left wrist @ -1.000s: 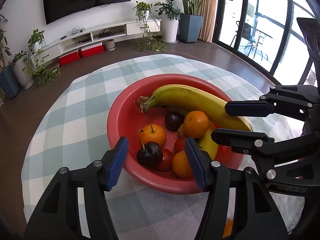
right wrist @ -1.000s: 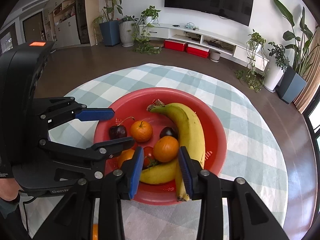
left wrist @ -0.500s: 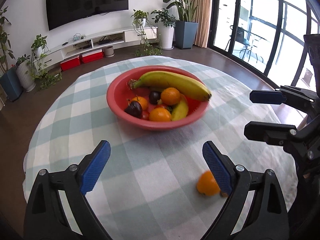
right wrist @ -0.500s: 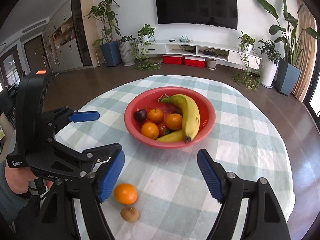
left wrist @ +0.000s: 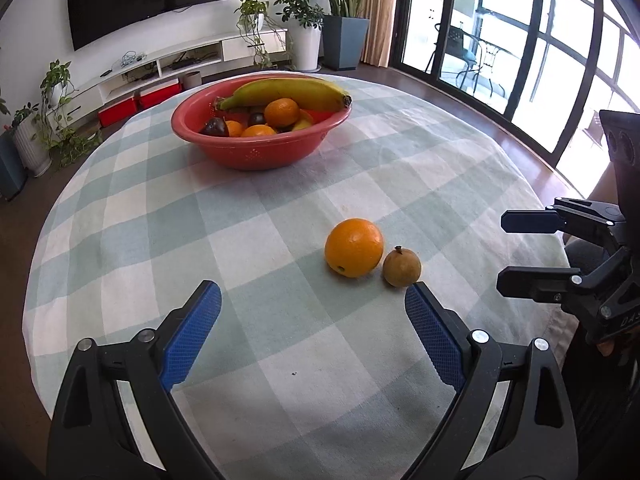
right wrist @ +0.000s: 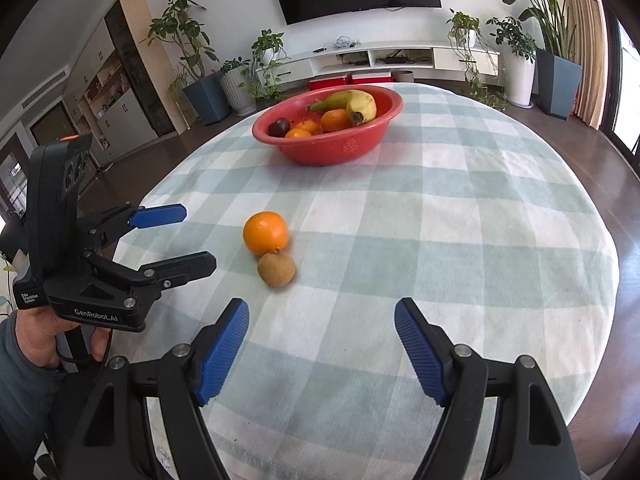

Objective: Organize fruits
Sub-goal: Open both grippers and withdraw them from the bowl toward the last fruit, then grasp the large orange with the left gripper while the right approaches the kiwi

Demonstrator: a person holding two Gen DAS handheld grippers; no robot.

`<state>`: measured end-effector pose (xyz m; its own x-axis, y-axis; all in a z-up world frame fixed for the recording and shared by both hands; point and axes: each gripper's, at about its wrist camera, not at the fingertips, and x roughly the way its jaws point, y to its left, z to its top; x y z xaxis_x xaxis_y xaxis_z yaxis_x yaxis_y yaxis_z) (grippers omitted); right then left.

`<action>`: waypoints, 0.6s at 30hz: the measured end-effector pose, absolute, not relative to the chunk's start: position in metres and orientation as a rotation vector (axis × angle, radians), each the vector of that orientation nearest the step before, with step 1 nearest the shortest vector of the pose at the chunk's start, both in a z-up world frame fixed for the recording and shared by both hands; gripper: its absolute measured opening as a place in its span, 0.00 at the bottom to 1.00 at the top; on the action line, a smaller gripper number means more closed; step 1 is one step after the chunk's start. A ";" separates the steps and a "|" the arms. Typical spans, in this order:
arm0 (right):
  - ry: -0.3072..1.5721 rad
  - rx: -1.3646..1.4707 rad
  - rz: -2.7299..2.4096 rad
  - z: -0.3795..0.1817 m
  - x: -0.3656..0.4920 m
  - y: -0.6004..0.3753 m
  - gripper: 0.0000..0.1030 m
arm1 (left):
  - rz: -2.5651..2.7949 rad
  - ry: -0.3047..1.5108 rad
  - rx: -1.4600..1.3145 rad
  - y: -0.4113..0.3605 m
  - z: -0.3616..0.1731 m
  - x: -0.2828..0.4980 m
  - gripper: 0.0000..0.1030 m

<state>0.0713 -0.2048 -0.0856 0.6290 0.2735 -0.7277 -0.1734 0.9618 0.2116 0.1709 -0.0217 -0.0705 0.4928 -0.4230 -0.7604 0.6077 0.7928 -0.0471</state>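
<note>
Both the left gripper [left wrist: 313,334] and the right gripper [right wrist: 321,346] hover with fingers wide and empty near the round orange fruit [left wrist: 354,247] — it touches a small brown fruit [left wrist: 401,267], well short of the red plastic bowl [left wrist: 260,152] on the checked-cloth worktop [left wrist: 256,236], apparently awaiting pickup.

In the left wrist view a bowl [left wrist: 260,144] sits on the counter [left wrist: 248,240] at about 11 o'clock, toward the far edge. A banana [left wrist: 288,94] lies across the back of the bowl, with tangerines [left wrist: 282,112] and plums [left wrist: 216,127] in front of it, all inside. Well apart from the bowl, nearer the camera at about 1 o'clock, an orange [left wrist: 354,247] rests on the counter with a small round fruit [left wrist: 401,268] touching it on its right. Both lie just ahead of the left gripper [left wrist: 312,300], closer to its right jaw. The right gripper [left wrist: 516,250] hovers at 3 o'clock over the counter's edge. Behind the counter, a TV console [left wrist: 168,64] stands along the wall.
</note>
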 end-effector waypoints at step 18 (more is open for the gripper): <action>0.858 0.125 0.286 -0.092 0.065 -0.199 0.73 | -0.753 0.933 0.447 -0.065 -0.070 0.218 0.51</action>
<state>0.0655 -0.1993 -0.0921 0.6186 0.2980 -0.7270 -0.1980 0.9546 0.2227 0.2178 -0.0653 -0.0696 0.3744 -0.3824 -0.8447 0.7451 0.6663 0.0286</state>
